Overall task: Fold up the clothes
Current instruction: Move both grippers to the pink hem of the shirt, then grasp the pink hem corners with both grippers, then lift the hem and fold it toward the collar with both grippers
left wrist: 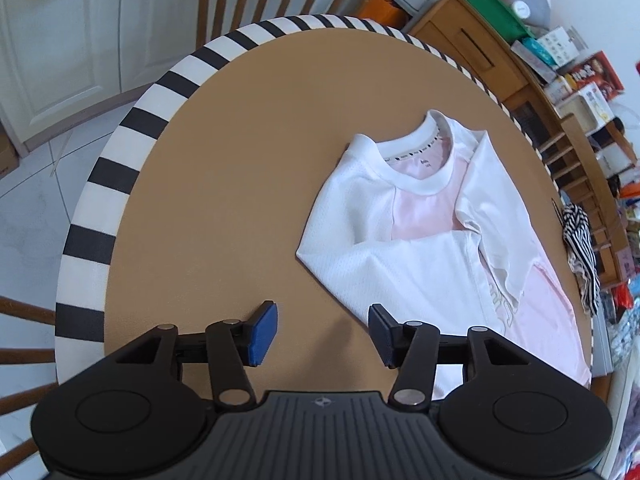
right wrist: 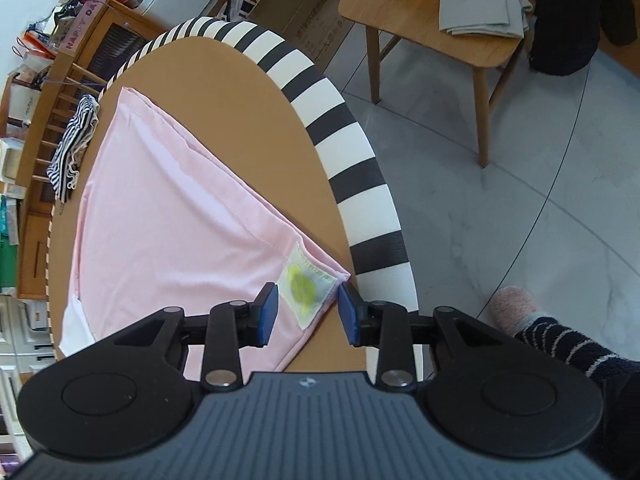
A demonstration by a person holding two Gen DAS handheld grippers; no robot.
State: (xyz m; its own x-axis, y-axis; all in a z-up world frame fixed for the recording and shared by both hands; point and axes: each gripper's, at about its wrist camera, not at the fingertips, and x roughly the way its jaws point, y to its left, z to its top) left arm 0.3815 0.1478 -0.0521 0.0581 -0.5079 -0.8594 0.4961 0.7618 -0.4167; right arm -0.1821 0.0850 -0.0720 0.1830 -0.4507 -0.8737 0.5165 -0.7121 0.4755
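We read "HAPPY DAY" on a pink box [right wrist: 82, 24] at 11 o'clock in the right wrist view; the neck tape inside the shirt collar [left wrist: 430, 148] carries printing too small to read, and raised lettering low on the shirt front is partly covered. The shirt [left wrist: 420, 248], white with pink panels, lies flat on the round tan surface [left wrist: 240, 160], whose rim is banded black and white; both sleeves are folded in over the chest. Its pink hem corner bears a pale patch [right wrist: 306, 282] with a yellow-green mark. A striped cloth [right wrist: 74, 144] hangs at the surface's far edge near wooden shelving crowded with boxes. We note pale tiled floor, white cabinet doors, and a wooden chair [right wrist: 432, 20] with grey cloth on it at 1 o'clock. The left tool [left wrist: 322, 330] gapes wide over bare surface, holding nothing. The right tool [right wrist: 308, 314] is spread, its pads either side of the patch corner, not clamped.
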